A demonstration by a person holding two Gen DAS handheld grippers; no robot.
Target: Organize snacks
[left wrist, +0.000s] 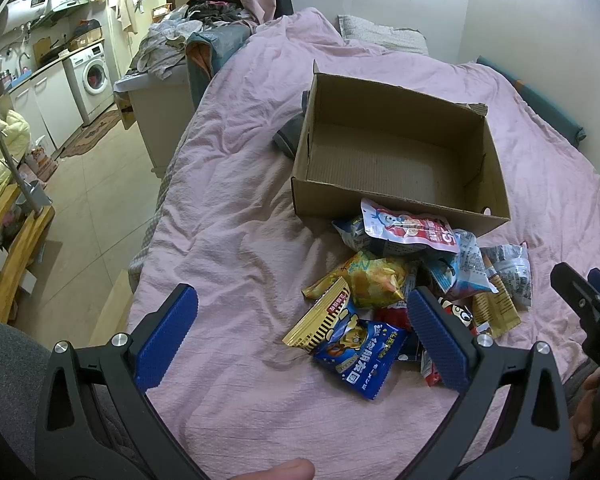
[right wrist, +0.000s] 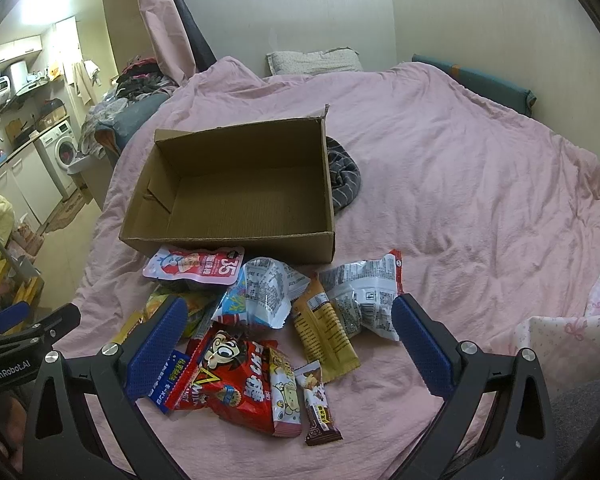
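Observation:
An open, empty cardboard box (left wrist: 496, 176) (right wrist: 236, 246) sits on the pink bedspread. Several snack packets lie in a pile just in front of it: a pink pouch (left wrist: 412, 228) (right wrist: 196, 268), a yellow bag (left wrist: 374, 280), a blue packet (left wrist: 360, 350), a red bag (right wrist: 236, 388), a gold bar (right wrist: 326, 330) and a small brown bar (right wrist: 318, 404). My left gripper (left wrist: 300, 328) is open and empty, hovering over the near left side of the pile. My right gripper (right wrist: 290, 340) is open and empty above the pile's near side.
A striped grey cloth (right wrist: 342, 176) lies behind the box. A pillow (right wrist: 314, 62) sits at the head of the bed, against the wall. The bed's left edge (left wrist: 156, 216) drops to a tiled floor, with a clothes-covered stand (left wrist: 168, 56) and a washing machine (left wrist: 92, 76) beyond.

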